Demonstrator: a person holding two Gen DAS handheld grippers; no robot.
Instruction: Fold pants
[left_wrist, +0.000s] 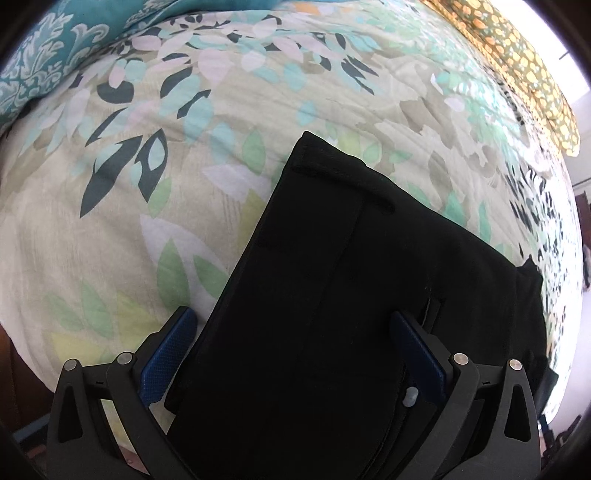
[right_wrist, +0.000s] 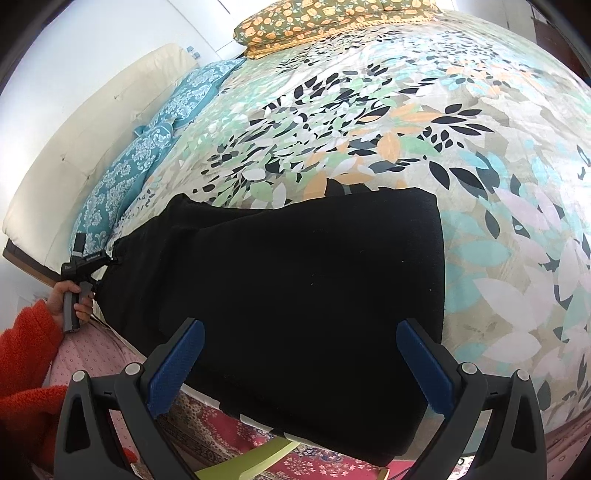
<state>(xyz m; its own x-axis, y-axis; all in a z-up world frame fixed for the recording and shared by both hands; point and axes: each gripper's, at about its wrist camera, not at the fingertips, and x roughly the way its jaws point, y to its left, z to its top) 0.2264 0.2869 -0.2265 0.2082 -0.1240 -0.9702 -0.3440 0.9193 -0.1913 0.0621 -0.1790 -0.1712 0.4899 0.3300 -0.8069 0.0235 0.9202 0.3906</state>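
Black pants (right_wrist: 295, 295) lie folded on the bed's leaf-printed cover (right_wrist: 424, 122), near its edge. The left tongs (left_wrist: 291, 350) and the right tongs (right_wrist: 299, 362) both stand wide apart above the cloth, holding nothing.

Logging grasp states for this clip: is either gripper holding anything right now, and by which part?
Nothing is held. The left gripper and right gripper are both open above the folded black pants.

Black pants (right_wrist: 295, 295) flat on floral bedspread (right_wrist: 498, 184), right gripper (right_wrist: 299, 362) fingers spread above
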